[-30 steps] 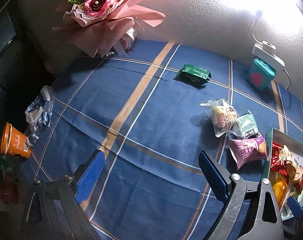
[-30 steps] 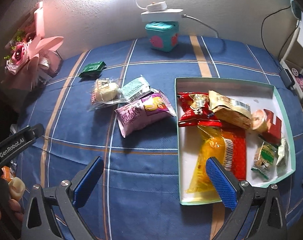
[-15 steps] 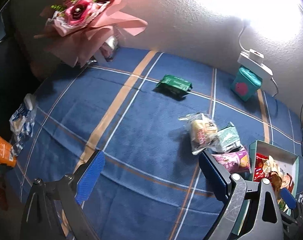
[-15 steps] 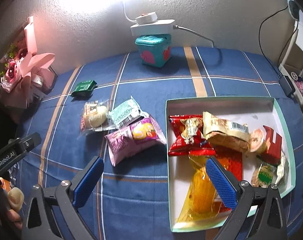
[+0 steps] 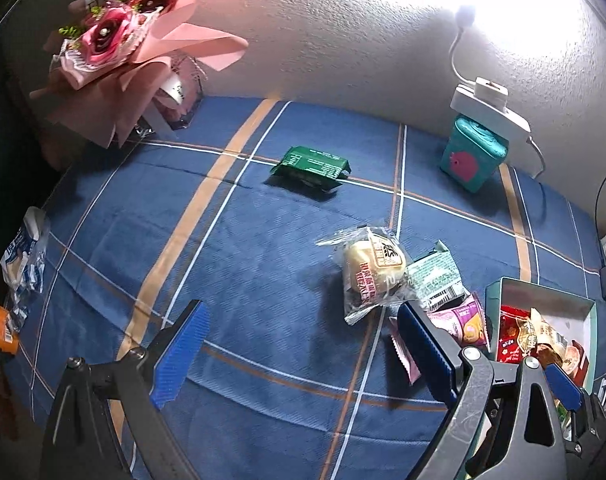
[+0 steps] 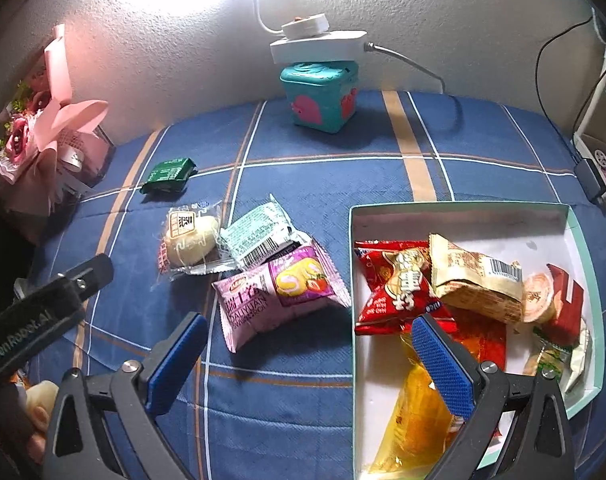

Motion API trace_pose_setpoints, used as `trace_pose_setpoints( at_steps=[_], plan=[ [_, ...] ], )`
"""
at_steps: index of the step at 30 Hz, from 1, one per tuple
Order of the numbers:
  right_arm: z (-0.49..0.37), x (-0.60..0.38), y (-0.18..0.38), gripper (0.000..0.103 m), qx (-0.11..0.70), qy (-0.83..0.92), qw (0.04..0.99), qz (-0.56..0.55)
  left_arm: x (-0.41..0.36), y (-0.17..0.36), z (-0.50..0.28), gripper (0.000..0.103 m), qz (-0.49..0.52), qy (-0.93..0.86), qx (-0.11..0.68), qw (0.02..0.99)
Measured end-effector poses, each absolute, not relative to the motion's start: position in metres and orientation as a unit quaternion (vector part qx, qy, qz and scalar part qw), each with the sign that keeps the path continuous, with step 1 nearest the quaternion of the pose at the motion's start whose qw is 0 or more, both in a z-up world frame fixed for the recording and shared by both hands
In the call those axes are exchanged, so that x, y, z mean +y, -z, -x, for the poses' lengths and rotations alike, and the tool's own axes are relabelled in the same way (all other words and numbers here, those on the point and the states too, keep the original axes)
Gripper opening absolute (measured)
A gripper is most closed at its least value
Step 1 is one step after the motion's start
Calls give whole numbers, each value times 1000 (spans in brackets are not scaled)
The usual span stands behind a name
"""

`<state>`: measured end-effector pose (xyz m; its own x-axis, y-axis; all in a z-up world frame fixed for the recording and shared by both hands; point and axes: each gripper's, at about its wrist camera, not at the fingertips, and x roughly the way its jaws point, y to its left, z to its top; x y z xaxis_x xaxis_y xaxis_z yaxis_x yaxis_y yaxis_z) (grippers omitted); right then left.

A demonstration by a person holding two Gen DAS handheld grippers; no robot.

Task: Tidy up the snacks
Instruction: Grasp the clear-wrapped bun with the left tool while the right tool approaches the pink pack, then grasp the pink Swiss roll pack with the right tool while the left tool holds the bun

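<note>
The shallow teal-rimmed box [image 6: 583,240] sits at the right of the blue plaid cloth [image 6: 303,184] covering the desk, and it already holds several snacks: a red packet [image 6: 395,284] at its near-left, a beige wrapped pack [image 6: 475,284] leaning on that, a yellow bag [image 6: 415,412] lying toward the front, a small round peach-coloured cup [image 6: 537,296], a red carton [image 6: 567,304] and a green-and-white sachet [image 6: 551,356] at the right end. The white floor of the box is bare along its far side.

Just left of the box, still on the cloth, three snacks lie touching: a pink cake-roll packet [image 6: 279,296] nearest the box, a pale green packet [image 6: 259,236] overlapping its top, and a clear-wrapped bun [image 6: 187,240] beside that. A dark green packet [image 6: 167,176] lies apart, farther back toward a pink wrapped bouquet [image 6: 35,140].

At the wall stands a teal tin [image 6: 319,96] with a white power strip [image 6: 315,42] resting on top.

The right tongs [image 6: 311,364] are spread wide and empty, above the box's left edge. The left tongs [image 5: 299,348] are likewise wide apart and empty, over the cloth, with the bun just beyond the right finger.
</note>
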<state>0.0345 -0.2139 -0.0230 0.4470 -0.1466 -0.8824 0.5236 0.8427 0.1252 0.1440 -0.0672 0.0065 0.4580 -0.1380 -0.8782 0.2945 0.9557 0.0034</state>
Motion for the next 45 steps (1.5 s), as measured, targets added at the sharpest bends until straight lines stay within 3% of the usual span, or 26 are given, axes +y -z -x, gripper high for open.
trace_pose_setpoints(
  at_steps=[26,28,30,33,36,45],
  plan=[
    [-74,-251,53,103,464,237,835,-177,-104,41,-195,94,-22,167,512,842],
    [-77,-250,57,103,468,237,835,-170,-107,45,-197,91,-18,171,516,839],
    [-77,-250,58,103,468,237,834,-168,-111,50,-199,78,-17,167,519,838],
    [-78,-249,61,103,472,237,833,-165,-113,57,-201,73,-11,171,523,835],
    [-80,-245,63,103,475,238,833,-155,-112,62,-200,46,2,179,532,828],
    [-80,-243,60,103,475,234,833,-160,-91,64,-202,44,28,166,546,821]
  ],
)
